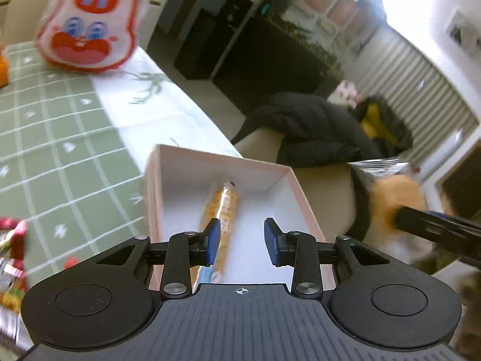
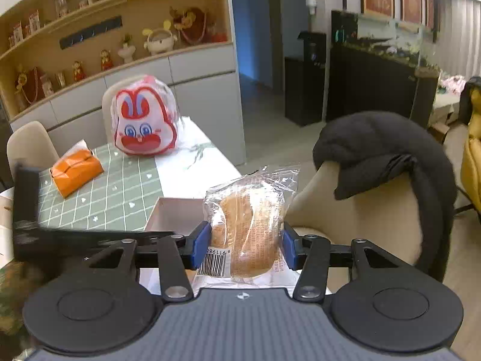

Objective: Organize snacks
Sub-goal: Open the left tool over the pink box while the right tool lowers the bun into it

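We hold the left gripper (image 1: pixel 242 242) over the pink box (image 1: pixel 294 180) at the table's near edge, its blue pads spread apart with nothing between them. Inside the box, on the white floor, lies a long snack packet (image 1: pixel 224 207); its long axis runs from near us toward the far wall of the box, roughly parallel to the box's side walls, the far end tipped slightly right. The left pad sits just above the packet's left flank, though we cannot tell if they touch. Our right gripper (image 2: pixel 246 245) is clamped on a wrapped bun (image 2: pixel 251 228) in clear plastic, held in the air just right of the box (image 2: pixel 176 215) and above the table edge. The bun stands on end, long axis near vertical, crimped seal uppermost, barcode label at the lower left beside the left pad. Farther along the green checked tablecloth (image 2: pixel 120 198) sit an orange tissue pack (image 2: pixel 76 170) and a rabbit-face bag (image 2: pixel 144 120). A black jacket (image 2: pixel 384 150) drapes over the beige chair (image 2: pixel 360 219) to the right.
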Tool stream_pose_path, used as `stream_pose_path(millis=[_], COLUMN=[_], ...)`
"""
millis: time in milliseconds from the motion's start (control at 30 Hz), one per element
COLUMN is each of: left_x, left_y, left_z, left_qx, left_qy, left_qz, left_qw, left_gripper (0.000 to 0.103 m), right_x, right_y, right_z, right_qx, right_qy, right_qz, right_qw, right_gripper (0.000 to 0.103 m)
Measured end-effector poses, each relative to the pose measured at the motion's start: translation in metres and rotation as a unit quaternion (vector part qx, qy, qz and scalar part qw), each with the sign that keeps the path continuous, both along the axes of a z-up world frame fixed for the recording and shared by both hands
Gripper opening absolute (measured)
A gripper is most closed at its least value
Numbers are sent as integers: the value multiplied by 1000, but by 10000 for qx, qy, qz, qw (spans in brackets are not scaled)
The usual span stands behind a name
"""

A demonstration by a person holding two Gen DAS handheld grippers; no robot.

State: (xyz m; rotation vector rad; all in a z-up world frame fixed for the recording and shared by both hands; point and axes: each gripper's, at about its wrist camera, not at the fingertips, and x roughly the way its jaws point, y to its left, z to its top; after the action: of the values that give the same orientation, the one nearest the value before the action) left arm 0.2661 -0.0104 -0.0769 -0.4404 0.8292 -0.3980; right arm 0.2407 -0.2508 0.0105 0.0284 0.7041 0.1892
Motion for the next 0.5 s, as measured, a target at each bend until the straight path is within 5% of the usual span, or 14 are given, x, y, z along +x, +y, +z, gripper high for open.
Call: stream_pose_path(millis=[67, 133, 300, 500], left_x=[-9, -24, -49, -38], left_y=[19, 38, 93, 156], left_z=[-3, -8, -10, -18], left_qx=[37, 142, 541, 696], left_qy=[4, 116, 248, 393], left_qz=[173, 356, 918, 1877], left_qw=[9998, 9992, 9940, 9790], left_gripper=[36, 36, 36, 36], right_x=[14, 27, 27, -28], right_y=[6, 14, 44, 99], right_z=[-13, -27, -59, -81], right_qx=[160, 340, 373, -121], right_qy=[19, 121, 355, 256], right_qz=[-5, -58, 134, 1017], right_qw=[9999, 9993, 9986, 9944], right_gripper=[54, 70, 70, 72])
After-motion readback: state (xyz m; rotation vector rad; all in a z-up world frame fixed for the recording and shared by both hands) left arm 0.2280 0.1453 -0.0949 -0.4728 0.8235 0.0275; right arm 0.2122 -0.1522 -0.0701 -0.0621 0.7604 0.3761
